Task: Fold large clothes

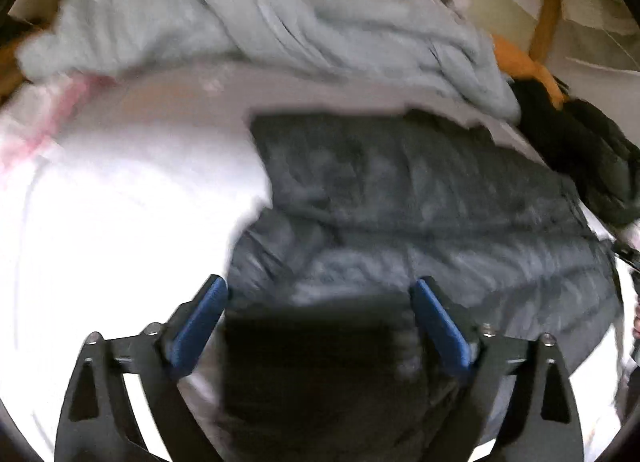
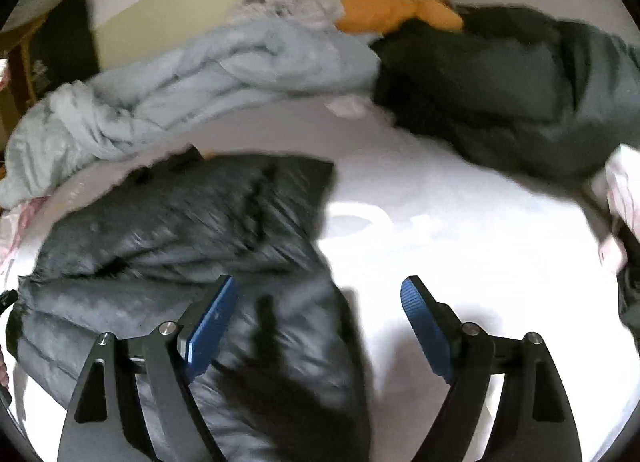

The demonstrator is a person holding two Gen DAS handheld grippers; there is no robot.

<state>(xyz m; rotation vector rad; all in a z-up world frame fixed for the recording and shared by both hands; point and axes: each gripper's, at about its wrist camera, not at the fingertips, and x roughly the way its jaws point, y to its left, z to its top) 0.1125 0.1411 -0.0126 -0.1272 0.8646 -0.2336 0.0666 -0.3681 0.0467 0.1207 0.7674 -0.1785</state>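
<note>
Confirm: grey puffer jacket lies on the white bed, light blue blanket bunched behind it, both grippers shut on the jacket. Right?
Not quite. Both grippers are open: the left gripper and right gripper each show their blue pads spread apart in their own wrist view. The grey puffer jacket on the white bed and the light blue blanket behind it are right.

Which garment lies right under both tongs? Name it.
The dark grey quilted puffer jacket, spread on the white bed. The pale blue garment and the dark green jacket lie bunched farther back; both tongs are open.
</note>
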